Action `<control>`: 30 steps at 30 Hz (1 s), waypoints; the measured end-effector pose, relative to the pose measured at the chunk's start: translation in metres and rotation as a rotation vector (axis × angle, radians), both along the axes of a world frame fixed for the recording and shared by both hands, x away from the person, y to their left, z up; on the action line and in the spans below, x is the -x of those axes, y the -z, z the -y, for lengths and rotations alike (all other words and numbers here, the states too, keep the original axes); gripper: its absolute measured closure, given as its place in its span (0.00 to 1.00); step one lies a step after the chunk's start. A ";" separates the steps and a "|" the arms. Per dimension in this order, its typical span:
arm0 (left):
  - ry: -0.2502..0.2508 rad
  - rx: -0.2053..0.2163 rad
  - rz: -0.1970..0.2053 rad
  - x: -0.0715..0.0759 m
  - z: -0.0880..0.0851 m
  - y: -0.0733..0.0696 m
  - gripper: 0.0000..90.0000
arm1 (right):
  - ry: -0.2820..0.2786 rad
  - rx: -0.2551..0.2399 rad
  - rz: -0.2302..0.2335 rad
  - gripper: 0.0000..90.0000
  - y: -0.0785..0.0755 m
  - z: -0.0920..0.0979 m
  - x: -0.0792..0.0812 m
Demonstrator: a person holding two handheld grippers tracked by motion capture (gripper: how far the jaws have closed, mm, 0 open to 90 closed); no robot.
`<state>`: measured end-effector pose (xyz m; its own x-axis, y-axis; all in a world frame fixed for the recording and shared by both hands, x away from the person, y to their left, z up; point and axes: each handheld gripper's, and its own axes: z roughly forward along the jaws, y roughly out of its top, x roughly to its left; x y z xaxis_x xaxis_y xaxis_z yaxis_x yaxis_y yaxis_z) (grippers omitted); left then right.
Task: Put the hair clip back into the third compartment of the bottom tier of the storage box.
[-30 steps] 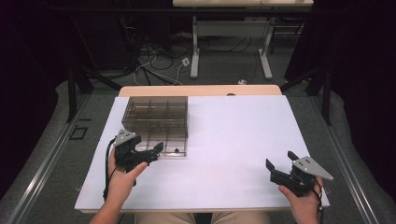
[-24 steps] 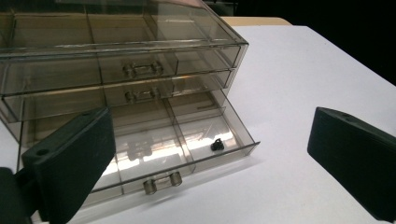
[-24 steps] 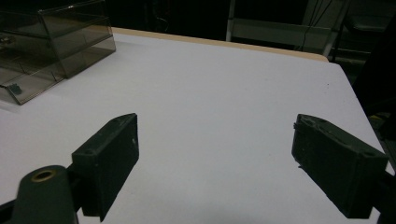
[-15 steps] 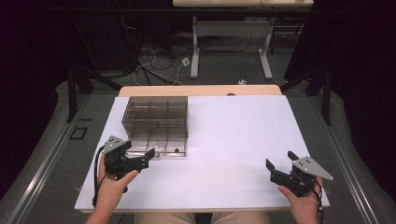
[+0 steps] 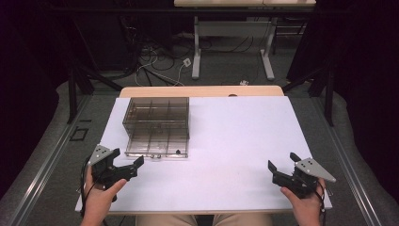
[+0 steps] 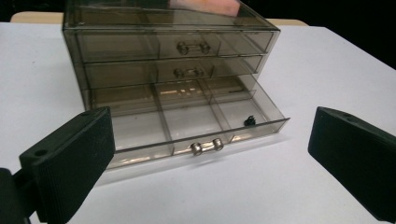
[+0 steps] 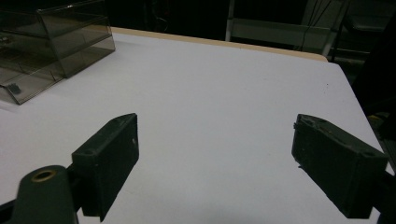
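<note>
Smoked-plastic drawer cabinet with its bottom drawer pulled out, both grippers empty

On the white surface (image 5: 235, 141), the three-drawer cabinet (image 5: 156, 120) is the landmark: its bottom drawer (image 6: 196, 123) stands open toward the person, a small black item (image 6: 249, 121) in its right compartment. The left gripper (image 5: 126, 170) sits just in front-left of the cabinet, jaws spread wide, gripping nothing; the right gripper (image 5: 282, 168) is well apart to its right, jaws likewise spread and empty.

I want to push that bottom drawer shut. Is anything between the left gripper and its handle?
Nothing visible. Bare white table lies between the open left gripper and the bottom drawer handle, straight ahead.
</note>
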<state>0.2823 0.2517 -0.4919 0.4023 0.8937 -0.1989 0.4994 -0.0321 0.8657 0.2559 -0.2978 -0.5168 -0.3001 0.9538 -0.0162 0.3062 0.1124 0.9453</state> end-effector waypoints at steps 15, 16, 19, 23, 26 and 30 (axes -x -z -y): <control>-0.088 0.015 -0.012 0.006 -0.030 0.017 0.01 | 0.002 -0.003 -0.004 0.16 0.000 0.000 -0.001; -0.094 0.017 -0.013 0.006 -0.031 0.017 0.01 | -0.001 0.000 -0.006 0.16 0.000 0.000 -0.001; -0.112 0.011 -0.014 0.006 -0.036 0.021 0.01 | -0.005 0.000 -0.008 0.16 0.000 -0.001 -0.001; -0.131 0.016 -0.024 0.006 -0.040 0.025 0.01 | -0.006 0.004 -0.016 0.16 0.000 -0.001 -0.001; -0.142 0.014 -0.025 0.005 -0.043 0.027 0.02 | -0.001 0.003 -0.024 0.16 0.001 -0.001 -0.001; -0.148 0.015 -0.033 0.004 -0.046 0.031 0.02 | -0.006 0.009 -0.022 0.16 0.002 -0.001 -0.002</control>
<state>0.2779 0.2974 -0.5225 0.2594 0.9395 -0.2239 0.5264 0.0568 0.8483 0.2584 -0.2969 -0.5189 -0.3058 0.9519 -0.0179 0.3263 0.1225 0.9373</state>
